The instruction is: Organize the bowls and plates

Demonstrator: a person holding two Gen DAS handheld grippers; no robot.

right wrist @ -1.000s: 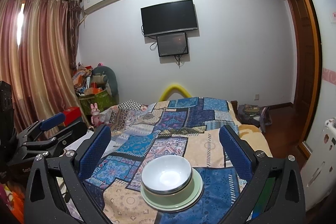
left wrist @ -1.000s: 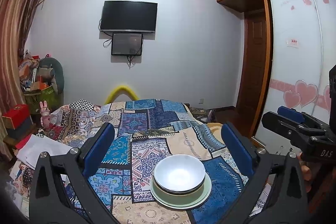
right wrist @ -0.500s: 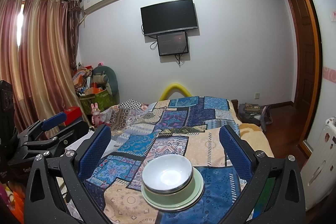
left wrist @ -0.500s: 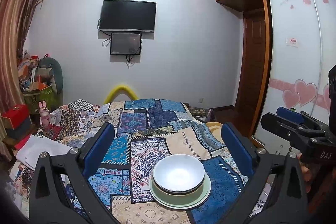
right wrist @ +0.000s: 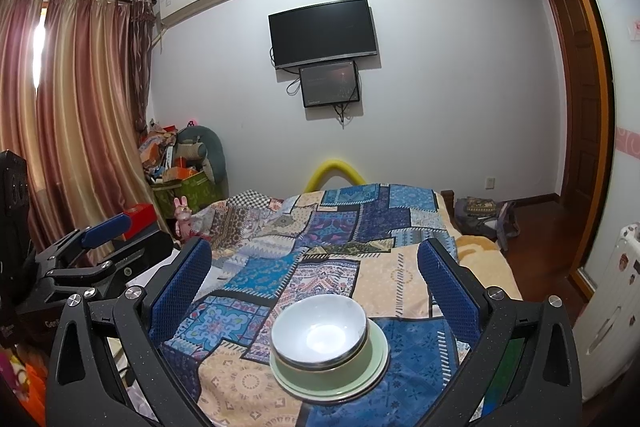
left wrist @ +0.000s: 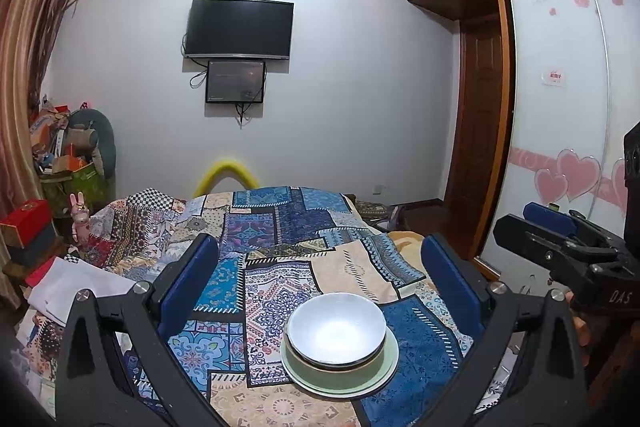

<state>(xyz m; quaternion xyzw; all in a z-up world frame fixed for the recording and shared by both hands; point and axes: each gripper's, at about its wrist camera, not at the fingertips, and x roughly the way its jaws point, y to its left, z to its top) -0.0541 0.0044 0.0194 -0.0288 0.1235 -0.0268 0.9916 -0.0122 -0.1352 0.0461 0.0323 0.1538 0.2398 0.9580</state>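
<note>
Left wrist view: the left gripper (left wrist: 320, 283) hangs spread wide over stacked bowls (left wrist: 337, 331) on a green plate (left wrist: 384, 367) (patchwork bedspread (left wrist: 280, 227) beneath). The right gripper (right wrist: 314, 277) gapes too, holding nothing.

The left claw (left wrist: 320, 279) is a black, faintly speckled plastic frame with two triangular arms, each with a slot-shaped cut-out near its base. Round silver screw heads sit at the joints of each arm. Its fingers (left wrist: 188, 283) wear long royal-blue rubber pads with a fine dimpled grain. The right claw (right wrist: 314, 279) is built the same: black arms, silver screws, blue textured pads on the fingers (right wrist: 448, 291). Seen from the left wrist view, its side carries white letters reading "DAS". A green strip shows along its right arm.
</note>
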